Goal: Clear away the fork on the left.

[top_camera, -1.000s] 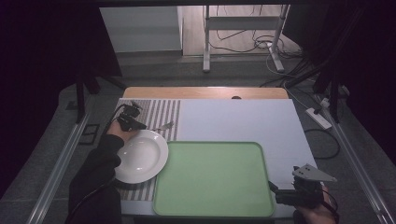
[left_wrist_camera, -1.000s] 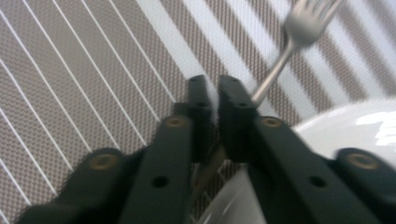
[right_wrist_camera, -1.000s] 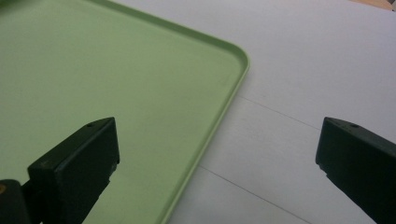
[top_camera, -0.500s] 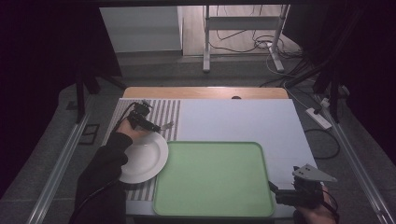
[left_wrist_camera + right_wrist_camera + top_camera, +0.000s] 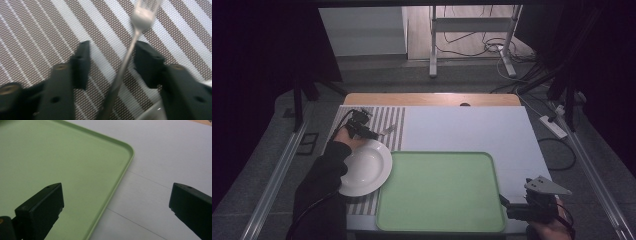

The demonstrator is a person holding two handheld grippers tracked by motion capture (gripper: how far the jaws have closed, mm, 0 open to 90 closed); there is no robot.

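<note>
A silver fork [image 5: 125, 62] lies on the striped placemat [image 5: 37, 37], its tines far from me. My left gripper [image 5: 111, 60] is open and low over the mat, one jaw on each side of the fork's handle, neither touching it. In the high view this left gripper [image 5: 373, 133] sits just beyond a white plate [image 5: 364, 169], whose rim [image 5: 153, 113] shows at the lower right of the left gripper view. The fork [image 5: 387, 131] pokes out to its right. My right gripper [image 5: 117, 195] is wide open over the near right corner of a green tray [image 5: 120, 175], holding nothing.
The green tray [image 5: 439, 192] takes up the table's near middle, touching the placemat [image 5: 387, 117]. The right gripper [image 5: 504, 201] rests at the tray's near right corner. White table surface [image 5: 467, 130] lies beyond the tray. A wooden strip [image 5: 427, 99] runs along the far edge.
My left gripper has moved right over the placemat, from the plate's far left to straddling the fork's handle. The right gripper has stayed put.
</note>
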